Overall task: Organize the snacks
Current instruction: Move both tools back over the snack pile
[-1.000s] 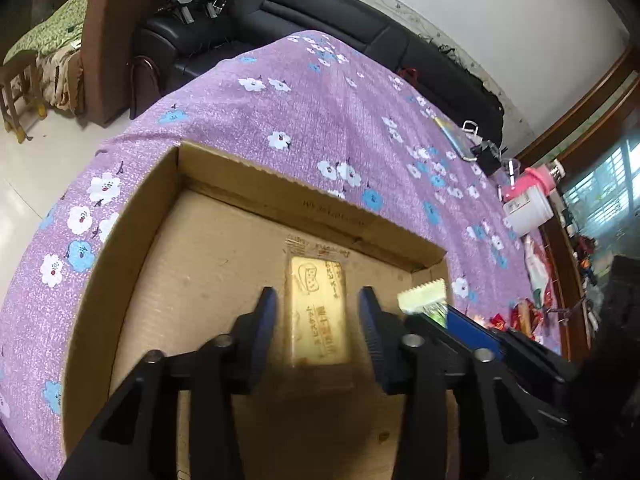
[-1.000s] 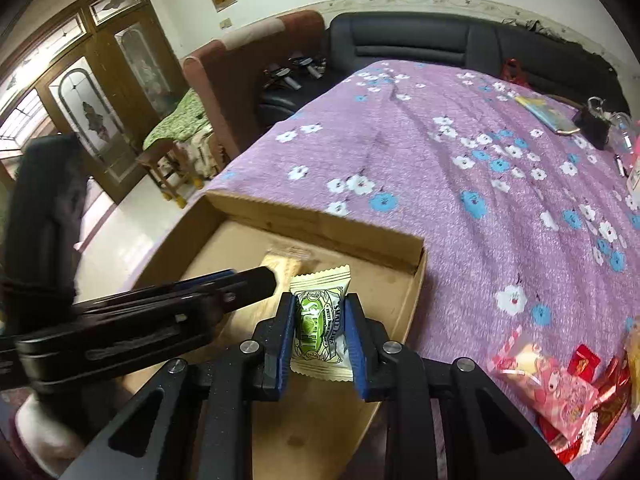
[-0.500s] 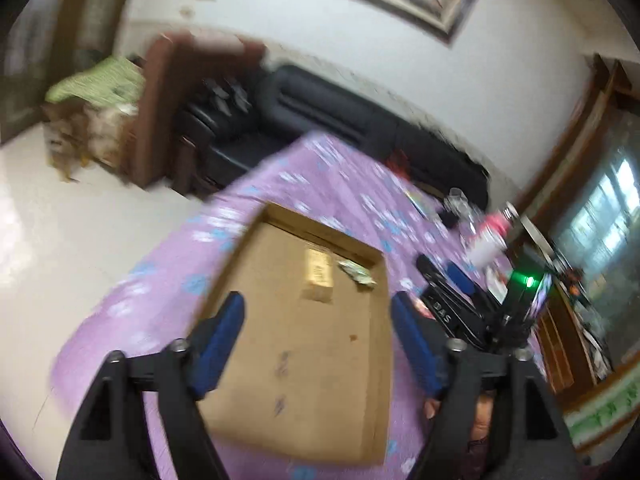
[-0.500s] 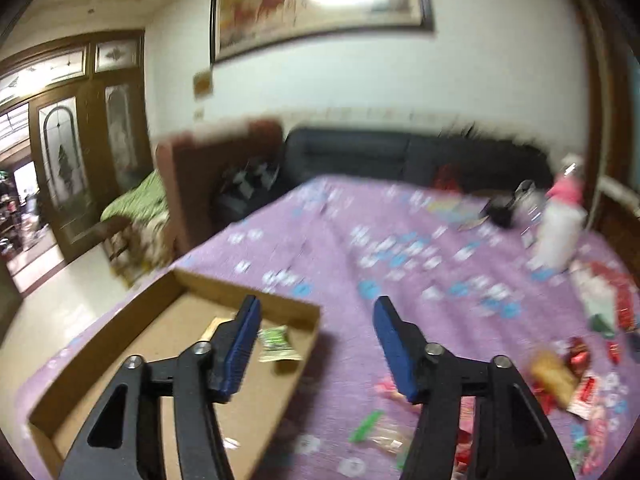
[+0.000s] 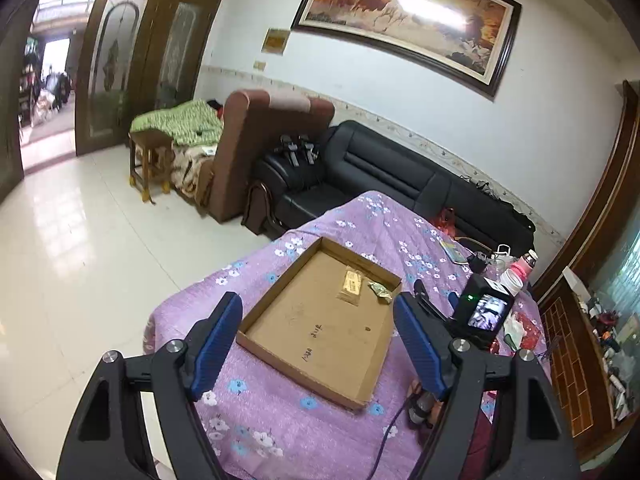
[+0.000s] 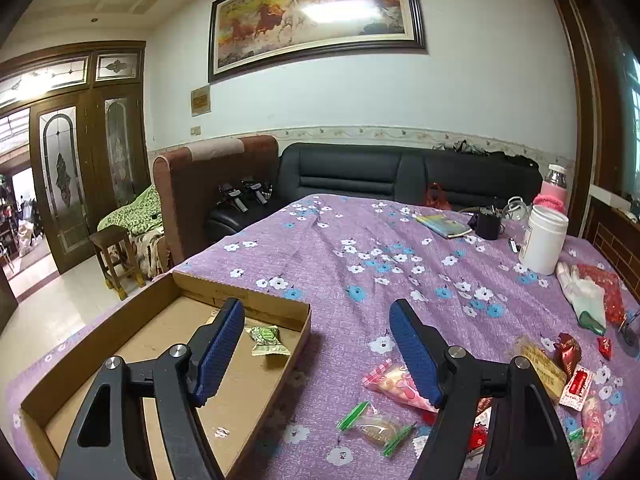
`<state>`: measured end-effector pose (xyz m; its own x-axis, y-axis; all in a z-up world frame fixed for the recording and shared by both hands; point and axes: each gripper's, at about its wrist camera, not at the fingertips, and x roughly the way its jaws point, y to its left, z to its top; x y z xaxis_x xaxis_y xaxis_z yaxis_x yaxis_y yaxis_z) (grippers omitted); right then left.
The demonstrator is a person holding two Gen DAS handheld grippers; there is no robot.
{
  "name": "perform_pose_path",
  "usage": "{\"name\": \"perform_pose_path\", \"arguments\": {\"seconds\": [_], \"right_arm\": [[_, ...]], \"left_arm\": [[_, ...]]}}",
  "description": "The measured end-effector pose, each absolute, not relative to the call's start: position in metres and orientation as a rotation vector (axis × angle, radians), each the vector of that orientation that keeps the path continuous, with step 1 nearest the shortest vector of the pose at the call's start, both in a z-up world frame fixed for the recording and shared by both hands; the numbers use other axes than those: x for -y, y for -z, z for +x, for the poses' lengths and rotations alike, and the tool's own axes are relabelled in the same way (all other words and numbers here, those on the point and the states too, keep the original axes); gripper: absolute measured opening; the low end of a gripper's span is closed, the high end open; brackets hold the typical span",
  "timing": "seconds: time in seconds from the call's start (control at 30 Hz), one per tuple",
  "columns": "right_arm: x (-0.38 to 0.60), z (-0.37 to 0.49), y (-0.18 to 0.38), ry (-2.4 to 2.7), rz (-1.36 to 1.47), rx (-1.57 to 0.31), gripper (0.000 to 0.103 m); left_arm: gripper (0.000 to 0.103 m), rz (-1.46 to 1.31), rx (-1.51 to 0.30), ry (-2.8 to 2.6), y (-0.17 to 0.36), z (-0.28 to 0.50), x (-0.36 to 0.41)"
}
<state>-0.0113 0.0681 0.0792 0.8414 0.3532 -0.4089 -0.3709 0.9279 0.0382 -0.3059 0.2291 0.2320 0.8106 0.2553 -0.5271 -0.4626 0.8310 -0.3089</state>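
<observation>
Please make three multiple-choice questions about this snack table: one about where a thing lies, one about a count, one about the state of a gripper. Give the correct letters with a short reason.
1. Where does the green-and-white candy lie?
A. inside the cardboard tray, near its far corner
B. on the purple cloth
C. between the jaws of a gripper

2. How many snacks are in the tray?
A. none
B. two
C. five

3. What does the left gripper hold?
A. the golden bar
B. a candy
C. nothing

Answers:
1 A: it rests on the tray floor beside the far wall.
2 B: only the golden bar and the candy lie there.
3 C: its fingers stand wide apart, with nothing between them.
</observation>
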Motion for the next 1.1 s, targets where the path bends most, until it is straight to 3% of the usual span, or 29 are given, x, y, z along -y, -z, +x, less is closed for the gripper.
{"name": "perform_pose_path", "arguments": {"seconds": [0.43, 0.57, 0.7, 0.9, 1.1], "right_arm": [[-0.071, -0.03, -0.09, -0.399, -0.065, -0.371, 0.082], [-0.074, -0.027, -0.089, -0.403, -0.083, -0.377, 0.082], [-0.059, -0.025, -0.106, -0.406, -0.059, -0.392, 0.082], [0.056, -0.055, -0.138, -0.362, -0.002, -0.449, 0.086], [0.189, -0.071, -0.111, -0.076, -0.049, -0.616, 0.083]], "left_arm": [[0.078, -0.425, -0.567, -0.31, -0.207, -0.29, -0.219], [0.093, -0.377, -0.599, -0.34, -0.193, -0.283, -0.219], [0.093, -0.44, -0.651, -0.19, -0.165, -0.251, -0.219], [0.093, -0.616, -0.787, 0.097, -0.118, -0.166, -0.199], [0.093, -0.639, -0.887, 0.3, -0.08, -0.114, -0.15]]}}
